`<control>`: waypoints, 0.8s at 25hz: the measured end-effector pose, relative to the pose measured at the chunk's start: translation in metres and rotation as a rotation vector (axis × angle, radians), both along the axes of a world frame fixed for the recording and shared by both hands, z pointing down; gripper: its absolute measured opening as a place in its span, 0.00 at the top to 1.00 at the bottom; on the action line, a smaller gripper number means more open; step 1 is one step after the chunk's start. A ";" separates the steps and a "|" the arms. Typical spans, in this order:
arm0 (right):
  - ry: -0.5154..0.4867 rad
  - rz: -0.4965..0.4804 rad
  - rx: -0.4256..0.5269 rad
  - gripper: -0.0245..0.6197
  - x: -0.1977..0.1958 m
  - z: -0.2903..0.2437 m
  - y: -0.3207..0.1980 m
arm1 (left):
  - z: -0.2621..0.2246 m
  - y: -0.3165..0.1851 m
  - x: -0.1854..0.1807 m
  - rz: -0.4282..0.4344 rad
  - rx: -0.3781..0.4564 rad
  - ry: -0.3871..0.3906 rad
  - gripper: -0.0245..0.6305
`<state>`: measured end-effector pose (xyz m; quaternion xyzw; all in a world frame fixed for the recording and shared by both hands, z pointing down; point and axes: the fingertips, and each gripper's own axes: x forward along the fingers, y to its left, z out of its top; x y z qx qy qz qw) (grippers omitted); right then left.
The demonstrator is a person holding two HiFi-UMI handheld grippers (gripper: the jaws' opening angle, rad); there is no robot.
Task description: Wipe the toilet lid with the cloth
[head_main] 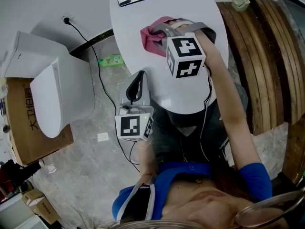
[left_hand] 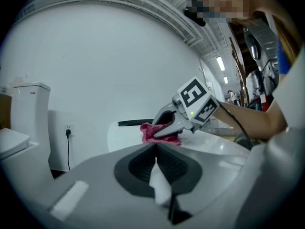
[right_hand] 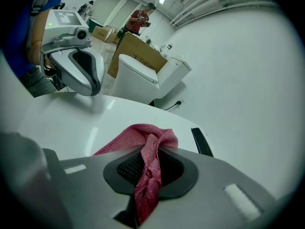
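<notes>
Cloth (head_main: 151, 37): pink, crumpled, resting on toilet lid (head_main: 133, 46); lid white, glossy, closed flat.

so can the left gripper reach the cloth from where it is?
Probably yes: only bare toilet lid lies between the left gripper and the cloth. But the right gripper is shut on the cloth, so only its loose edge looks free.

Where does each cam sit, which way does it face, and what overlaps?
Head view: on the person's head, looking steeply down on the toilet lid; shows the person's arms, left gripper, and right gripper on the cloth.
Left gripper view: on the left gripper, facing across the lid to the wall; own jaws shut.
Right gripper view: on the right gripper, facing the second toilet; own jaws shut on the cloth.
Shared: all show lid and cloth; each gripper view shows the other gripper.
</notes>
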<state>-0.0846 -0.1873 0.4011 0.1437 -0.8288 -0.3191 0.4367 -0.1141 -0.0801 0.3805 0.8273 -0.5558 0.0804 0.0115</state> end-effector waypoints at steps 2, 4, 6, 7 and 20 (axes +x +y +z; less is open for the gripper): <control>0.002 -0.003 -0.011 0.87 0.003 0.000 -0.001 | 0.001 -0.001 0.001 0.003 -0.004 0.003 0.96; 0.007 -0.003 -0.023 0.87 0.005 0.000 -0.002 | 0.001 -0.003 0.001 0.007 -0.006 0.005 0.96; 0.014 0.003 -0.037 0.87 0.007 0.000 -0.003 | 0.001 -0.004 0.001 0.011 -0.008 0.006 0.96; 0.017 0.007 -0.045 0.87 0.008 0.001 -0.003 | 0.001 -0.005 0.001 0.013 -0.009 0.005 0.96; 0.009 0.088 -0.121 0.86 0.044 0.001 -0.013 | -0.001 -0.010 0.004 0.033 0.008 0.007 0.96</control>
